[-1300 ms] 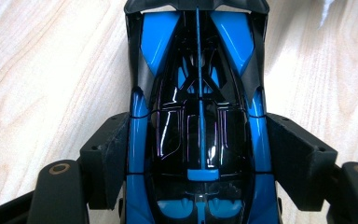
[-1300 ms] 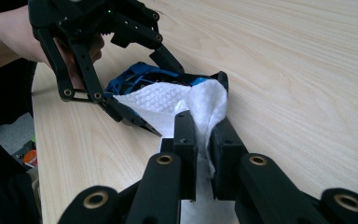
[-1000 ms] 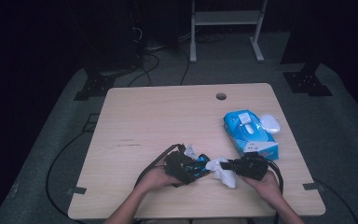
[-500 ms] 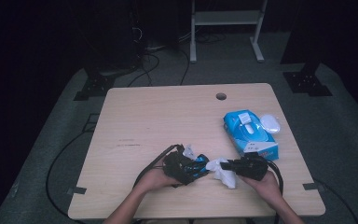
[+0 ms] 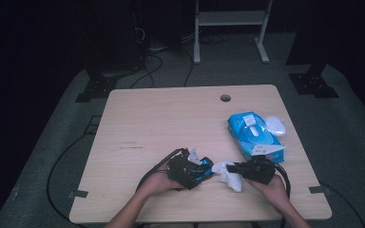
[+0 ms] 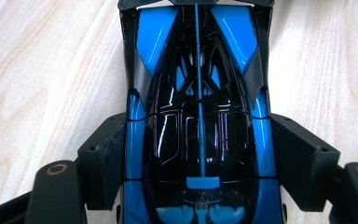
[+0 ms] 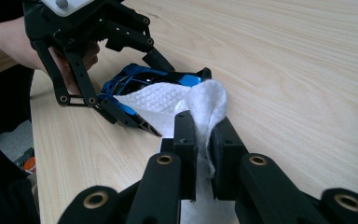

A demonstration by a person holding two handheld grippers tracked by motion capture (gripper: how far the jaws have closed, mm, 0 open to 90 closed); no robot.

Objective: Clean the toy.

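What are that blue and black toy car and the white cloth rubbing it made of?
The toy car looks like hard glossy plastic: its shell throws sharp reflections. The white wipe seems a soft nonwoven fabric, matte with an embossed dimple pattern, folding limply between the right gripper pads.

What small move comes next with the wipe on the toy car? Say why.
Probably draw the white wipe across the blue-and-black toy car. The right gripper pinches the wipe against the car's end, and the left gripper clamps the car's sides on the table.

Blue-and-black toy car (image 6: 198, 121), white waffle-textured wipe (image 7: 177, 105), pale wood-grain table (image 5: 161, 118).
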